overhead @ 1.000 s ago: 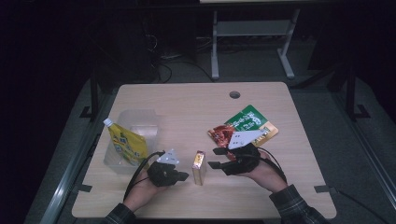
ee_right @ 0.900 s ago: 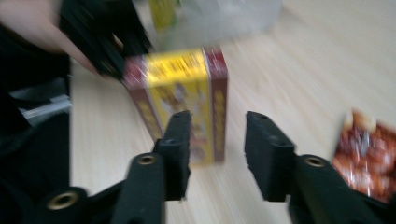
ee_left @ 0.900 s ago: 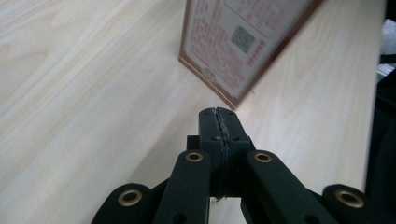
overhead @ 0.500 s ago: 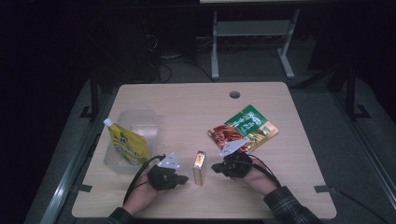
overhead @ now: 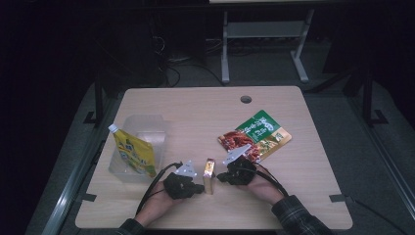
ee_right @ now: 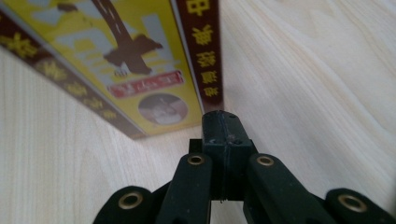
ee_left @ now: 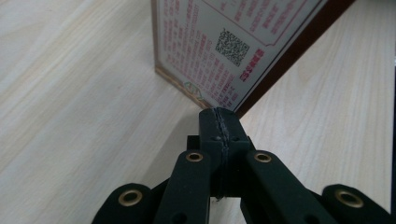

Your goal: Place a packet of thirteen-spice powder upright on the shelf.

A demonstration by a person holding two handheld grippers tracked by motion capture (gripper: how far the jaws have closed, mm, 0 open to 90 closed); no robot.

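Now at the near edge of the wooden bench (overhead: 293, 196), a small yellow-and-maroon box (overhead: 209, 175) stands between two hand-held tools. Left tongs (overhead: 198, 188) sit pressed together with nothing between them, their tip just beside the box's lower corner (ee_left: 205, 100). Right tongs (overhead: 220, 177) are likewise closed and empty, nosing up to the box's narrow maroon side (ee_right: 205, 51). Farther back lie a green-and-red food pouch (overhead: 255, 136) and a yellow spouted pouch (overhead: 133, 152) leaning in a clear plastic tub (overhead: 147, 127).

far table (overhead: 205, 105): free | near: box (overhead: 209, 175) between tongs | left: tub (overhead: 142, 128)
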